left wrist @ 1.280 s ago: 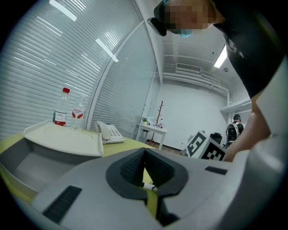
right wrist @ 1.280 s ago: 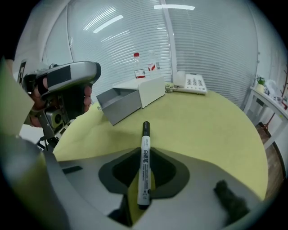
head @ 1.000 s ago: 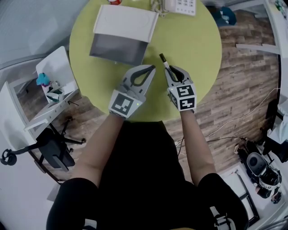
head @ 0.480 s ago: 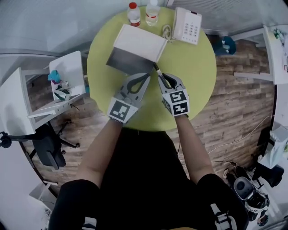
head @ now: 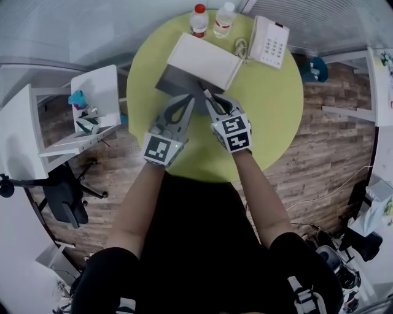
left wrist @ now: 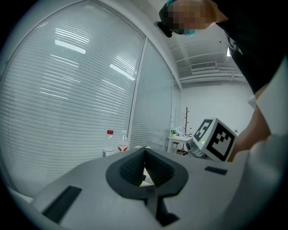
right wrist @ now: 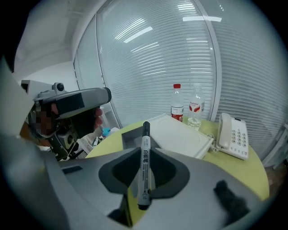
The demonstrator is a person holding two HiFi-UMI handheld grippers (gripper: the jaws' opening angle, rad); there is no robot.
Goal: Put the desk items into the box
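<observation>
A white box (head: 206, 61) with its lid open lies on the round green table (head: 276, 104); its grey inside (head: 174, 84) faces me. My right gripper (head: 213, 103) is shut on a white marker with a black cap (head: 207, 96), and the cap end points at the box's near edge. In the right gripper view the marker (right wrist: 145, 157) stands upright between the jaws of my right gripper (right wrist: 145, 173), with the box (right wrist: 180, 134) just beyond. My left gripper (head: 187, 99) is next to it at the box's front, shut with nothing in it (left wrist: 144, 153).
Two plastic bottles (head: 199, 19) (head: 224, 18) and a white desk phone (head: 273, 42) stand behind the box at the table's far edge. A white side desk (head: 92, 110) with small items and an office chair (head: 67, 202) are on the left, over wooden floor.
Both grippers have moved forward to the box's front edge. The marker stays gripped in the right one, its cap now at the box's opening. The left gripper stays shut.
</observation>
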